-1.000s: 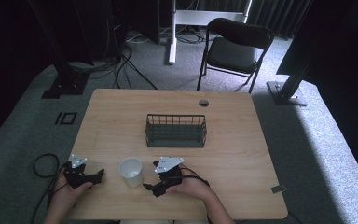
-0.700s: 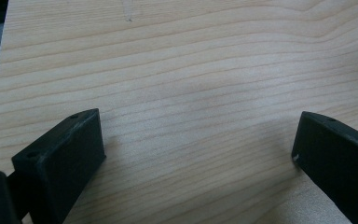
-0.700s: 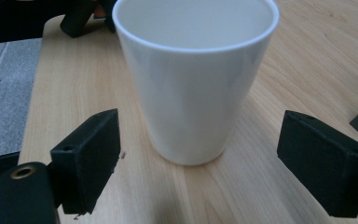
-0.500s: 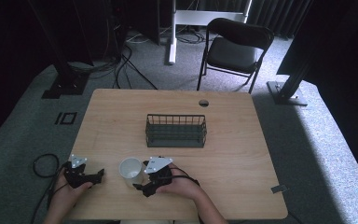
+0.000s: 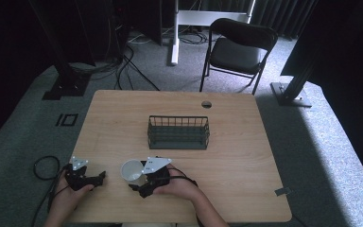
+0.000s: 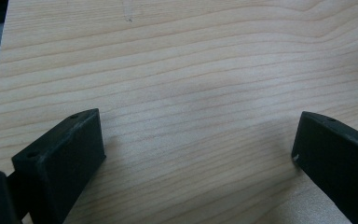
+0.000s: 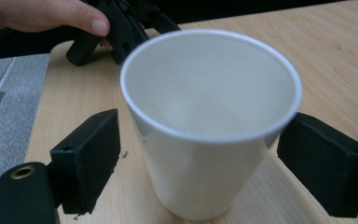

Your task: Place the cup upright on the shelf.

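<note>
Cup: white paper cup (image 7: pixel 209 126) stands between your right gripper (image 7: pixel 205 163) jaws (wide apart, nothing held).
Risk: a hard squeeze crumples or tips it.
Left gripper (image 6: pixel 196 154): spread wide, empty.

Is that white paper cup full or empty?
Empty: the right gripper view looks into the upright white paper cup and shows only its bare white inside.

wooden table (image 5: pixel 236 156) bears a wire basket (image 5: pixel 178 133) and paper cup (image 5: pixel 132 171).
</note>
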Motion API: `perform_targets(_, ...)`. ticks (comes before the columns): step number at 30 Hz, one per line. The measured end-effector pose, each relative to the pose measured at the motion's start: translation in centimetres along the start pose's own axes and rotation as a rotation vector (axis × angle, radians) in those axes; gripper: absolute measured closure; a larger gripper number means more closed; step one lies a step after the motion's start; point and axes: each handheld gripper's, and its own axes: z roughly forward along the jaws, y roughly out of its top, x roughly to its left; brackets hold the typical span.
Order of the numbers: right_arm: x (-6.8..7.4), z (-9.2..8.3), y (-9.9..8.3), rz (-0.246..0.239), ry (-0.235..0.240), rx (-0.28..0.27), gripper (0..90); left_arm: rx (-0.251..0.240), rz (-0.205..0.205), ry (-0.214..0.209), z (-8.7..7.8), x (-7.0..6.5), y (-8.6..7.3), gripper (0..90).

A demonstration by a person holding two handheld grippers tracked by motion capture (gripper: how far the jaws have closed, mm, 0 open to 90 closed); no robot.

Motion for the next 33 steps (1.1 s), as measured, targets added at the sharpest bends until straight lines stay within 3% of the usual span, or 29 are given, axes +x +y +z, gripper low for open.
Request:
perform_targets(5, 0.1, 0.4, 0.4, -0.024, -0.014, -0.005, 13.1, 0.0, 0.0, 0.0, 0.0, 0.0, 0.0, 2.6)
perform_targets(13, 0.1, 0.7, 0.6, 0.0, -0.01, -0.018, 13.1, 0.001, 0.0, 0.0, 0.0, 0.0, 0.0, 2.6)
perform_targets(18, 0.1, 0.7, 0.9, 0.004, -0.011, -0.03, 19.2, -0.001, -0.001, 0.0, 0.0, 0.0, 0.0, 2.6)
perform_targets(23, 0.1, 0.8, 0.9, 0.007, -0.009, -0.031, 19.7, 0.0, 0.0, 0.0, 0.0, 0.0, 0.0, 2.6)
perform_targets(33, -0.4, -0.1, 1.6, 0.02, -0.04, -0.043, 19.8, 0.0, -0.001, 0.0, 0.0, 0.0, 0.0, 2.6)
